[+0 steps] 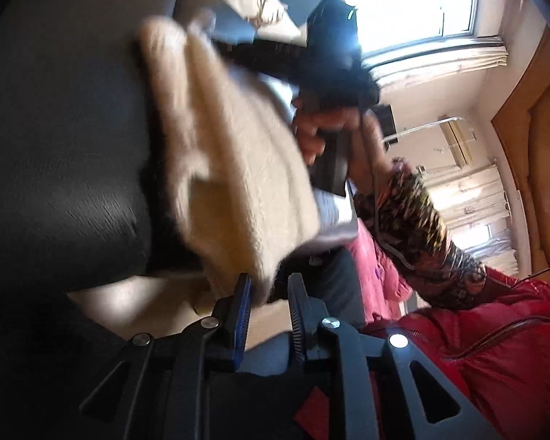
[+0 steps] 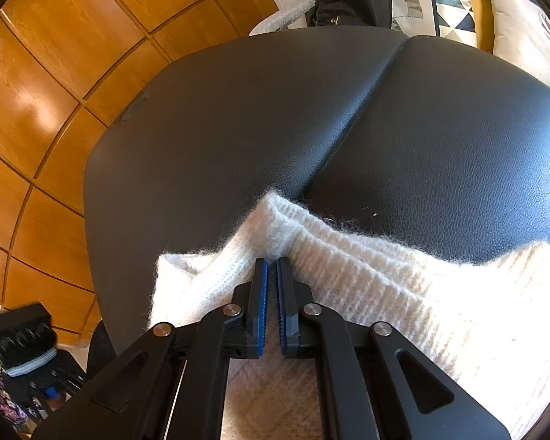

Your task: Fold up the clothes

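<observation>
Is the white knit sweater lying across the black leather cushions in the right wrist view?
Yes, the sweater rests on the black leather cushions.
</observation>
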A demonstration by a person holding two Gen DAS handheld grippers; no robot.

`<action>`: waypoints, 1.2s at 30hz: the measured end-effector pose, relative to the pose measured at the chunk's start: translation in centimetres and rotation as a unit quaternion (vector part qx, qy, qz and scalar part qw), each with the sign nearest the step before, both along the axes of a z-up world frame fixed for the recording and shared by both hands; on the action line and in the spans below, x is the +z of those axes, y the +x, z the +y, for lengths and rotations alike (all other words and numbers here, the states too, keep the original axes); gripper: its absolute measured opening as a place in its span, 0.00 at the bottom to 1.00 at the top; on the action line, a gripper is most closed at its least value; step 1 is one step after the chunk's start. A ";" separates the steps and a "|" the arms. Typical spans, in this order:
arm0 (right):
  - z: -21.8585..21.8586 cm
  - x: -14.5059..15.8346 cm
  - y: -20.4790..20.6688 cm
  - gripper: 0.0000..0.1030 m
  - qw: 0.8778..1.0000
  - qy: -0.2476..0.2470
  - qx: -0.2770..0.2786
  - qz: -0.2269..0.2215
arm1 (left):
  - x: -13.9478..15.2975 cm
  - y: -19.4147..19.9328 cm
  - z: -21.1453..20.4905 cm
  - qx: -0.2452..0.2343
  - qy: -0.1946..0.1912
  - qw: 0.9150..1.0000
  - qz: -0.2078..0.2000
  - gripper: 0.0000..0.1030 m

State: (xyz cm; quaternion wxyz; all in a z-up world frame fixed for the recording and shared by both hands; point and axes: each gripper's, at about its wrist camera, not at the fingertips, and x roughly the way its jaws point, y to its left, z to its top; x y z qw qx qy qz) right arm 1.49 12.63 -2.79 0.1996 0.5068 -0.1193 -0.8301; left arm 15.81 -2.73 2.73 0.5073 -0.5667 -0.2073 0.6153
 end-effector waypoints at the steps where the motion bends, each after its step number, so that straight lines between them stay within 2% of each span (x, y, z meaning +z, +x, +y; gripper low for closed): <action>1: 0.1 0.0 0.1 0.03 1.000 -0.001 0.000 0.001 | 0.7 -0.5 0.3 0.013 0.000 1.000 0.014 0.18; 4: -0.9 0.7 0.6 0.03 0.999 0.030 0.012 0.021 | 1.8 -1.9 2.1 0.042 0.002 0.998 0.048 0.20; 8: -1.9 1.1 0.7 0.06 0.997 0.060 0.030 0.025 | 0.9 -3.5 4.4 0.092 -0.048 0.992 0.067 0.20; 11: -1.1 0.9 0.4 0.04 0.999 0.036 0.023 0.019 | 0.2 -4.7 5.0 0.128 -0.058 0.988 0.057 0.20; 14: 0.8 0.6 0.6 0.04 1.000 -0.015 0.016 0.008 | 0.7 -5.3 5.3 0.158 -0.055 0.984 0.063 0.20; 17: 3.1 0.8 1.1 0.08 0.996 -0.091 0.001 -0.007 | 1.8 -6.1 5.3 0.175 -0.046 0.981 0.073 0.20; 18: 4.1 1.4 1.8 0.14 0.994 -0.107 -0.010 0.000 | 2.2 -6.6 5.7 0.179 -0.060 0.979 0.080 0.20; 19: 5.1 2.0 2.4 0.15 0.992 -0.121 -0.021 0.008 | 2.5 -7.1 6.1 0.183 -0.077 0.976 0.087 0.20; 24: 10.6 4.5 7.0 0.15 0.992 -0.073 -0.079 0.065 | 3.1 -10.2 7.8 0.194 -0.150 0.962 0.118 0.20; 28: 14.7 4.5 10.2 0.15 0.990 -0.035 -0.124 0.062 | 2.2 -13.0 8.1 0.176 -0.203 0.956 0.119 0.20; 30: 16.1 4.2 11.6 0.15 0.988 -0.012 -0.142 0.064 | 2.0 -12.7 8.4 0.169 -0.228 0.950 0.128 0.20; 34: 18.6 3.6 14.3 0.15 0.982 0.027 -0.174 0.067 | 1.3 -12.3 8.4 0.178 -0.239 0.945 0.132 0.21; 36: 20.5 3.3 14.7 0.15 0.977 0.036 -0.198 0.067 | 0.7 -12.5 8.4 0.187 -0.233 0.947 0.122 0.21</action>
